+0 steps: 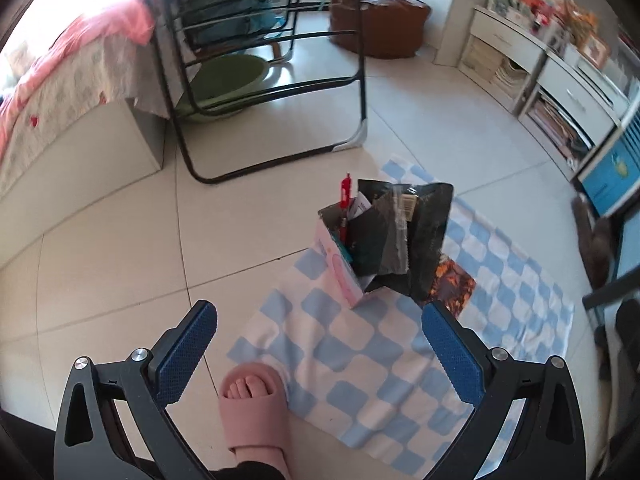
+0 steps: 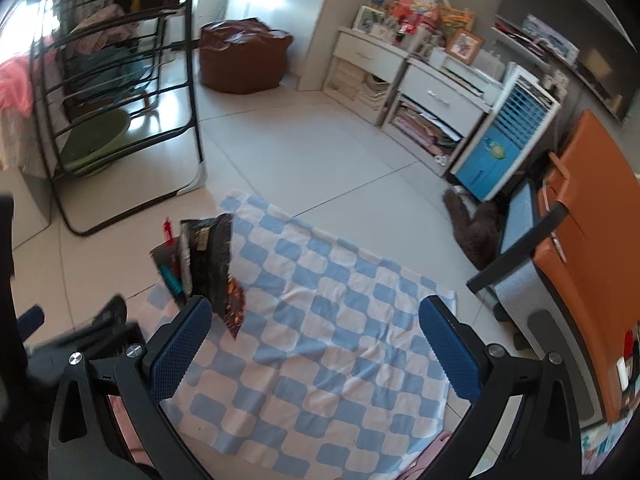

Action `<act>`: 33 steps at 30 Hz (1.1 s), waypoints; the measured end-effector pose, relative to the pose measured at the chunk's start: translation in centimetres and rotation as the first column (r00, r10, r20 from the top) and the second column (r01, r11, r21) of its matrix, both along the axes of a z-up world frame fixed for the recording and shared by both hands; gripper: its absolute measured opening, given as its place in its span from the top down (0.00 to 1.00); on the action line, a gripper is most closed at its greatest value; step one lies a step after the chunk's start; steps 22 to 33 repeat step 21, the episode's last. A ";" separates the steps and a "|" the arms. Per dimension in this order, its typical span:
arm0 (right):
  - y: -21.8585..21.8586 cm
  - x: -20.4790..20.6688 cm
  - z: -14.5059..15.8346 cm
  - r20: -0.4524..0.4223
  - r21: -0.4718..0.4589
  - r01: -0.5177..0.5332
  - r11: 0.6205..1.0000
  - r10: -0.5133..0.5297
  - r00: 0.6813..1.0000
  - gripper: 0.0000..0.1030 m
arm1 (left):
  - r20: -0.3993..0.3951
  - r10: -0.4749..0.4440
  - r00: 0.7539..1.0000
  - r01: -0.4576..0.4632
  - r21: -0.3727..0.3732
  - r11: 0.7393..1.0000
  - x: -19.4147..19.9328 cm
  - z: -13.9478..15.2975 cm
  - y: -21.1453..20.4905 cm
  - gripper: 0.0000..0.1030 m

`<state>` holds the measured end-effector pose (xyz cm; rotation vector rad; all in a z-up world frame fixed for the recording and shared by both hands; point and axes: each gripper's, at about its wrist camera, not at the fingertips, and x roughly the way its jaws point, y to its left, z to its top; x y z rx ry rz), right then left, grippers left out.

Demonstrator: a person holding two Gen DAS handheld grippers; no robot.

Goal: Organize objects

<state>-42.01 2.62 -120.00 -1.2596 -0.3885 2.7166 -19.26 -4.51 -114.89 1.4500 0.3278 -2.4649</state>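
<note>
Left wrist: red pen (image 1: pixel 345 196) stands upright in pink box (image 1: pixel 340 272); both claws gape empty.

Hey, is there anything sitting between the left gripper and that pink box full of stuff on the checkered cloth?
Nothing visible blocks it. The left gripper is open, and between its fingers and the pink box lies only bare blue-and-white cloth. A foot in a pink slipper rests at the cloth's near edge, below and left of that line.
</note>
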 end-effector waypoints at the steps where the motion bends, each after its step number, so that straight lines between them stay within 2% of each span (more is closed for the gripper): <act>1: 0.2 0.0 0.1 -0.003 -0.003 0.011 1.000 -0.011 1.000 0.00 | -0.003 -0.012 1.000 0.012 0.005 1.000 -0.1 0.1 0.2 0.00; 4: 0.6 -0.1 0.4 -0.010 -0.011 0.035 0.999 -0.035 0.999 0.00 | -0.014 -0.021 1.000 0.022 0.030 0.999 0.4 0.3 -0.1 0.00; 7: 0.7 -0.2 0.3 -0.006 -0.012 0.040 0.999 -0.040 0.999 0.00 | -0.023 -0.026 0.999 0.026 0.023 0.999 0.8 0.4 -0.3 0.00; 17: 0.8 -0.1 0.3 -0.006 -0.010 0.040 0.999 -0.040 0.999 0.00 | -0.109 0.025 0.994 -0.035 -0.093 0.995 2.6 0.5 1.1 0.00; 33: 0.9 -0.1 0.3 -0.005 -0.012 0.046 0.999 -0.046 0.999 0.00 | -0.119 0.003 0.993 -0.013 -0.087 0.996 2.9 0.5 1.9 0.00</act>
